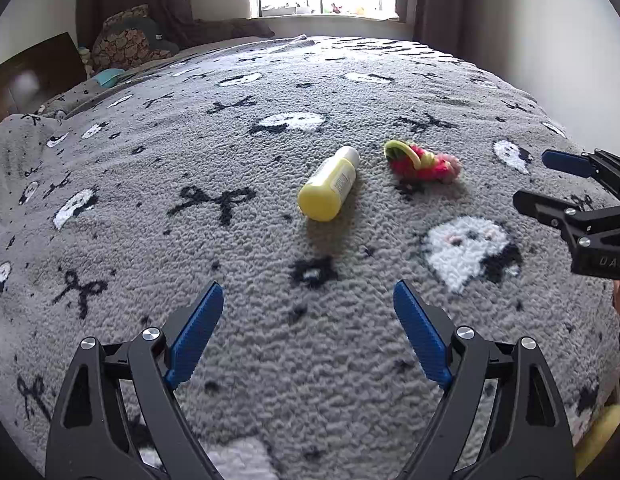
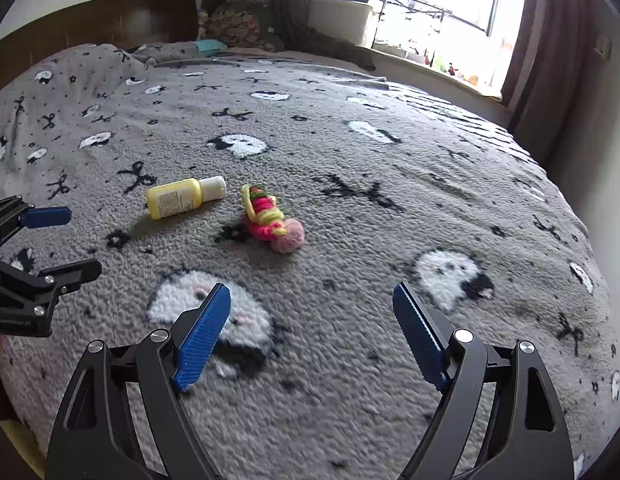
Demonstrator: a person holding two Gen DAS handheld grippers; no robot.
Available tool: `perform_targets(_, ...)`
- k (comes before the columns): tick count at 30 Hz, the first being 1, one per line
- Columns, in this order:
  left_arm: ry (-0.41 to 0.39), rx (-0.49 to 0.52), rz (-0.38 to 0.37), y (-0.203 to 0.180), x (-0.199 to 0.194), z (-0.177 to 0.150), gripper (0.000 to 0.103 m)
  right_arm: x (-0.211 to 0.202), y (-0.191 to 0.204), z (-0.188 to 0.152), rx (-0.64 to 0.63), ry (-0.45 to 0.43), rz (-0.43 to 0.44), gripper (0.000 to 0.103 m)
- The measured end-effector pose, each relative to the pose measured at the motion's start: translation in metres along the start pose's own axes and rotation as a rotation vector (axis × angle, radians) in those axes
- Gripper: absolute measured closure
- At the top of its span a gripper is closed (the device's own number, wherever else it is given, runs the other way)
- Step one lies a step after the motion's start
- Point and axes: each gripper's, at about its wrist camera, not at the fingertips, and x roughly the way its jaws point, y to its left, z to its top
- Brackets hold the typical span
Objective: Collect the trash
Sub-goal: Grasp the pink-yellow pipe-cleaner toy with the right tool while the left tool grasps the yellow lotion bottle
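Yellow bottle (image 1: 329, 185), small unreadable label, beside yarn bundle (image 1: 422, 162)

Each claw is matte black, built of angular struts with triangular cut-outs and round silver screw heads at the joints. The left claw (image 1: 308, 292) and right claw (image 2: 311, 294), at the bottom of their frames, carry ribbed bright-blue pads (image 1: 197, 332). Pale lettering marks the right claw's body at the left-wrist frame's right edge.

Ahead of the two claws, on one grey patterned blanket (image 1: 189, 152), lie one yellow bottle (image 1: 329, 186) and, just beside it, one bundle of pink and yellow yarn (image 1: 424, 164).
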Motion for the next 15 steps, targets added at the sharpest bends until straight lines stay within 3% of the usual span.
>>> perform_targets(7,0.006,0.007,-0.006,0.008,0.040,0.030,0.028,0.060,0.021,0.027,-0.049,0.047,-0.002,0.021)
perform_targets(9,0.009,0.009,-0.019,0.007,0.048,0.037,0.028,0.073,0.023,0.033,-0.057,0.065,0.008,0.026)
perform_targets(12,0.016,0.024,-0.024,0.002,0.061,0.046,0.031,0.091,0.024,0.038,-0.082,0.087,0.033,0.046)
perform_targets(13,0.020,0.028,-0.027,0.001,0.065,0.048,0.033,0.094,0.023,0.038,-0.085,0.088,0.060,0.058)
perform_targets(15,0.029,0.034,-0.043,-0.001,0.073,0.053,0.036,0.096,0.022,0.039,-0.084,0.086,0.082,0.063)
